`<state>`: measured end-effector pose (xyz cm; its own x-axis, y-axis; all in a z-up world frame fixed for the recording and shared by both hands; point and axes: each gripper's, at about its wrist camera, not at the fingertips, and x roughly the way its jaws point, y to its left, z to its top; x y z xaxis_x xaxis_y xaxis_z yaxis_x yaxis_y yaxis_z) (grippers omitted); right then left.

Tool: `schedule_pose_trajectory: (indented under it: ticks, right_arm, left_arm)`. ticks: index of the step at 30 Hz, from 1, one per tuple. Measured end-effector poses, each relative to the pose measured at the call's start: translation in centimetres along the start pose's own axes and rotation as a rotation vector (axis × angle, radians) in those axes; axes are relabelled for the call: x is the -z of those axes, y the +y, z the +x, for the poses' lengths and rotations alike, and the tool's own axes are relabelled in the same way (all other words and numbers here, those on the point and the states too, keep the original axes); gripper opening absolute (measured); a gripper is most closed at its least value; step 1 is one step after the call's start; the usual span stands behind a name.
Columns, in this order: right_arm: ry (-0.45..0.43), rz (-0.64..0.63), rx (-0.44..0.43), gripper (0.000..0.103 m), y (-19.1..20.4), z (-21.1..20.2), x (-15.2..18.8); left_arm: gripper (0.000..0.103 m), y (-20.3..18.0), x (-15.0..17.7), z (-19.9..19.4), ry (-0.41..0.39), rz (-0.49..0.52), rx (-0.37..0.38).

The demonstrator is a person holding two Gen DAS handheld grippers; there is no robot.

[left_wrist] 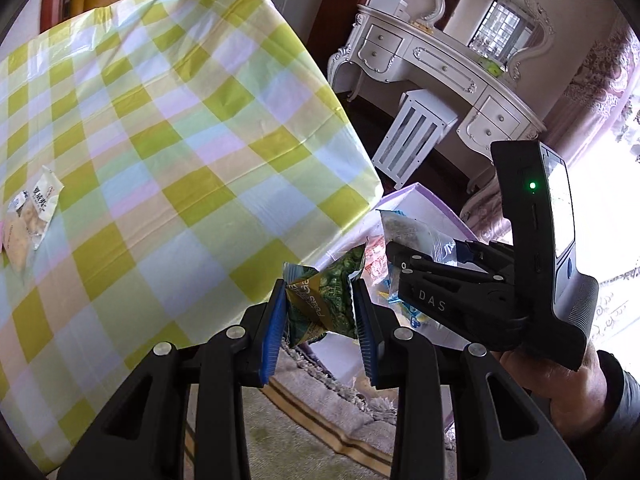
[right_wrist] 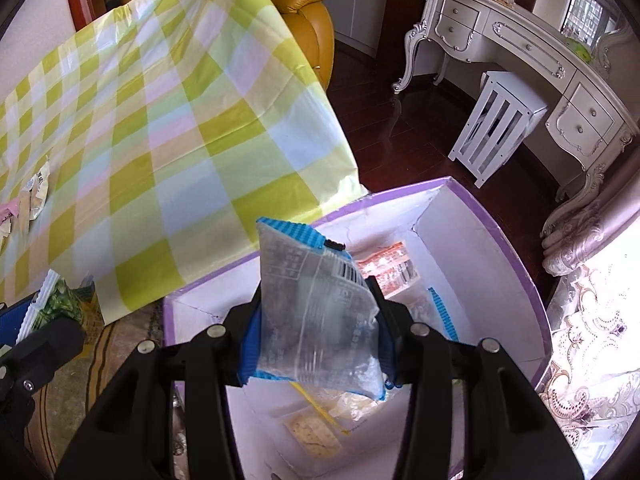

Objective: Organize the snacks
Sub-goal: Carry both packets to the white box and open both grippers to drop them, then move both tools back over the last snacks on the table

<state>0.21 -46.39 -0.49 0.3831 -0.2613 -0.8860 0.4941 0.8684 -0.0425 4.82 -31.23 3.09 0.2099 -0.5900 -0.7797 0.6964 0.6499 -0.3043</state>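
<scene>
My left gripper (left_wrist: 320, 312) is shut on a green snack packet (left_wrist: 326, 300), held off the table's near corner above the rug. My right gripper (right_wrist: 316, 336) is shut on a clear packet with blue edges (right_wrist: 316, 312), held over the open white box with a purple rim (right_wrist: 516, 264). That box holds an orange-red packet (right_wrist: 386, 266), a blue-edged packet (right_wrist: 440, 312) and pale packets (right_wrist: 316, 436). In the left wrist view the right gripper (left_wrist: 408, 256) with its packet (left_wrist: 408, 232) is just right of mine. A white snack packet (left_wrist: 34, 212) lies on the checked tablecloth (left_wrist: 180, 140) at far left.
A white dressing table (right_wrist: 532, 56) and a white slatted stool (right_wrist: 496, 120) stand on the dark wooden floor to the right. An orange armchair (right_wrist: 308, 16) is behind the table. A striped rug (left_wrist: 320, 432) lies beneath the grippers.
</scene>
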Motion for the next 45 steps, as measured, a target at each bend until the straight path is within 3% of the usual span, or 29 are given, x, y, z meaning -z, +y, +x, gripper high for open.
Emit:
schedule_pose_trajectory:
  ticks: [9,20,25,27,31,38,45]
  right_arm:
    - [0.033,0.079,0.051,0.046,-4.8,1.5,1.0]
    - [0.065,0.139,0.092,0.047,-7.1,2.7,1.9]
    - [0.058,0.164,0.113,0.052,-7.6,2.7,1.7]
    - [0.042,0.165,0.120,0.061,-7.6,2.3,1.5]
    - [0.017,0.161,0.120,0.070,-7.2,1.6,1.0]
    - [-0.022,0.142,0.090,0.074,-5.2,0.1,-0.1]
    - [-0.074,0.079,0.007,0.076,-0.4,-1.1,-2.2]
  left_arm:
    - [0.032,-3.2,-0.5,3.1,0.070,0.058,0.045]
    - [0.033,-4.8,-0.6,4.8,0.119,0.087,0.082]
    - [0.049,-4.5,-0.6,5.0,0.126,0.064,0.092]
    - [0.056,-4.4,-0.7,4.8,0.119,0.056,0.092]
    - [0.060,-4.2,-0.7,4.4,0.106,0.052,0.088]
    - [0.061,-1.7,-1.4,2.5,0.042,0.016,0.045]
    - [0.061,4.1,-2.4,-0.1,-0.031,-0.083,-0.046]
